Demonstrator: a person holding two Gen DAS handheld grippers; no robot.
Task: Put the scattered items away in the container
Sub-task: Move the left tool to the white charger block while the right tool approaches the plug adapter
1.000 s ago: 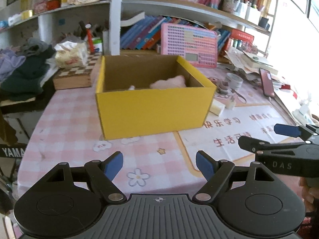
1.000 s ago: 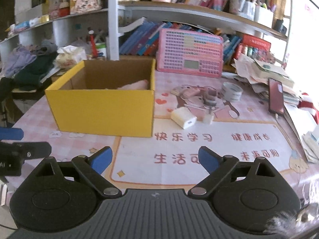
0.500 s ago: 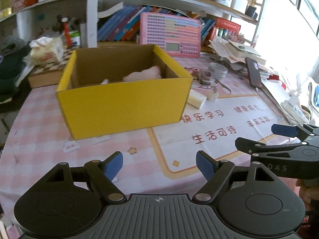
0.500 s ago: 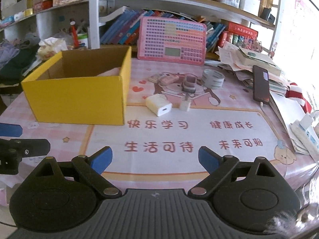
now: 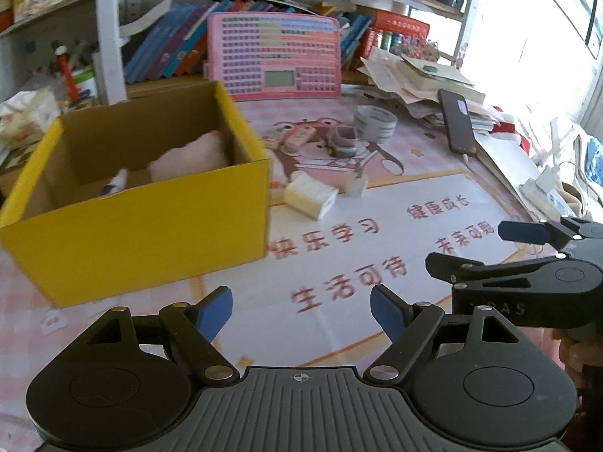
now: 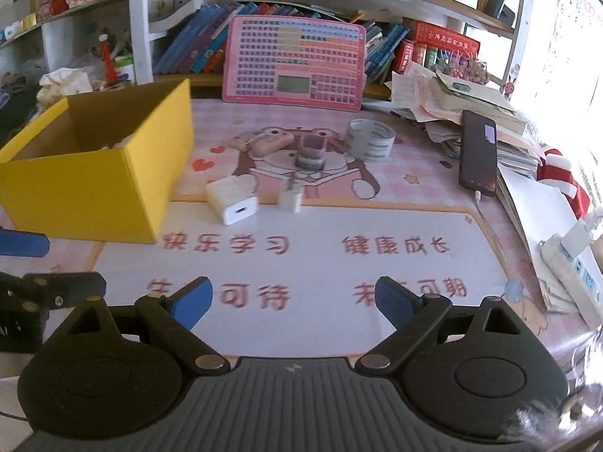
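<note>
Leftmost, the yellow cardboard box (image 6: 94, 173) stands open-topped on the worktop (image 6: 339, 226), a pink soft thing (image 5: 192, 158) inside. Just right of it lie the scattered items — a white charger block (image 6: 233, 199), a small white plug (image 6: 291, 196), a pink case (image 6: 269, 142), a grey stamp (image 6: 311, 150) and a tape roll (image 6: 371, 139). Both the left hand-held gripper (image 5: 301, 310) and right hand-held gripper (image 6: 294, 301) hover spread, empty, above the pink printed mat — bookshelves (image 6: 301, 7) behind.

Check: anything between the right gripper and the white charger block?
Nothing: only bare printed mat between the open right gripper and white charger block, right wrist view.
</note>
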